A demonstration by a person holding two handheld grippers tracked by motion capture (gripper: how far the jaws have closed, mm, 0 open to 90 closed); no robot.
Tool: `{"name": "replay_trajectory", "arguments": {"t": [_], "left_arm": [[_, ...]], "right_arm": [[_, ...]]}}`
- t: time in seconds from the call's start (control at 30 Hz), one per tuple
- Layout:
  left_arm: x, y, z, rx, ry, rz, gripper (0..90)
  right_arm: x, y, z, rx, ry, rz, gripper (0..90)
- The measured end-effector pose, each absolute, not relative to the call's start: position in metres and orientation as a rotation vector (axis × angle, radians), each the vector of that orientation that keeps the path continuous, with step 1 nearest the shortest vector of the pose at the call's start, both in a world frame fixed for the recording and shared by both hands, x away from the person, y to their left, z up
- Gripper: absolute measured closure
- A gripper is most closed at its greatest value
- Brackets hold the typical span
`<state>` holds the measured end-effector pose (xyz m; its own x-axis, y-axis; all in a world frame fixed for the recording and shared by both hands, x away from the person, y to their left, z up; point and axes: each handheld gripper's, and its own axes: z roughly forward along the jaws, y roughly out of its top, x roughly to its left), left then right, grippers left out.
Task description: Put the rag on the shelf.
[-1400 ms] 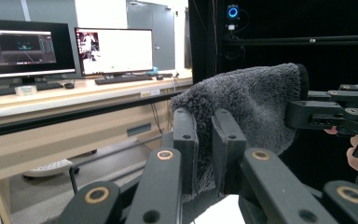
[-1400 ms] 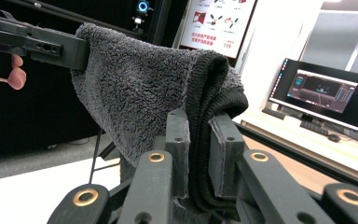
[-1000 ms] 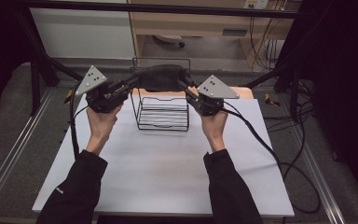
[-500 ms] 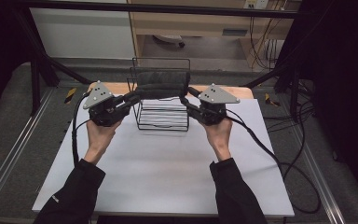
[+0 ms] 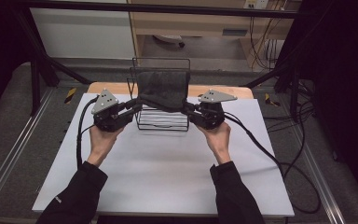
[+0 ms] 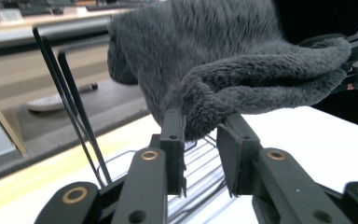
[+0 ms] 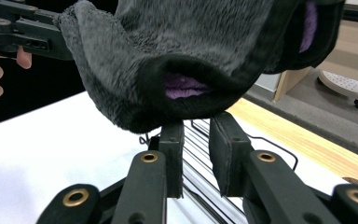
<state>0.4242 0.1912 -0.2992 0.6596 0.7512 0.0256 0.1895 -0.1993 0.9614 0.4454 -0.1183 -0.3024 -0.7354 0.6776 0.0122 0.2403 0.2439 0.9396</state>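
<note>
Left gripper [image 6: 200,135]: black two-jaw tool, clenched on one corner of the dark grey fluffy cloth [image 5: 162,89]; pile bulges between the jaw tips.

Right gripper [image 7: 196,122]: same make, jaws narrowly apart at the cloth's lower edge; cannot tell whether they pinch it.

Dark grey fluffy cloth: plush, long-napped, rectangular. In the high view it hangs draped over the upright back of the black wire rack [image 5: 163,119], its two lower corners drawn outward toward the left gripper [image 5: 133,105] and right gripper [image 5: 189,109]. The right gripper view adds a purple inner face showing in a fold of the cloth [image 7: 182,56]. The left gripper view shows the cloth [image 6: 223,65] all grey, with thin black rack rods beside it.

Black wire rack: thin rod, ribbed base, tall rear frame; stands at the far middle of the white worktop [image 5: 158,177].

Worktop: matt white sheet with a pale wooden edge at the back.
</note>
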Motion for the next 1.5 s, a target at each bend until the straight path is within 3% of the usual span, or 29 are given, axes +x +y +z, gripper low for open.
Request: {"name": "replay_trajectory", "arguments": {"t": [0.47,0.7,1.03,1.23,1.5], "left_arm": [[0.442,0.189,-0.327,1.8,0.838,0.54,67.1],[0.445,0.19,-0.331,1.832,0.875,0.554,56.3],[0.443,0.194,-0.332,1.828,0.906,0.512,39.7],[0.435,0.199,-0.332,1.854,0.918,0.52,28.3],[0.422,0.209,-0.332,1.894,0.921,0.542,18.2]], "right_arm": [[0.455,-0.124,-0.321,0.894,2.103,1.502,62.2],[0.457,-0.13,-0.327,0.909,2.081,1.465,50.2],[0.451,-0.136,-0.327,0.901,2.07,1.482,21.1],[0.443,-0.141,-0.322,0.886,2.076,1.517,8.2],[0.432,-0.156,-0.319,0.91,2.105,1.521,2.3]]}}
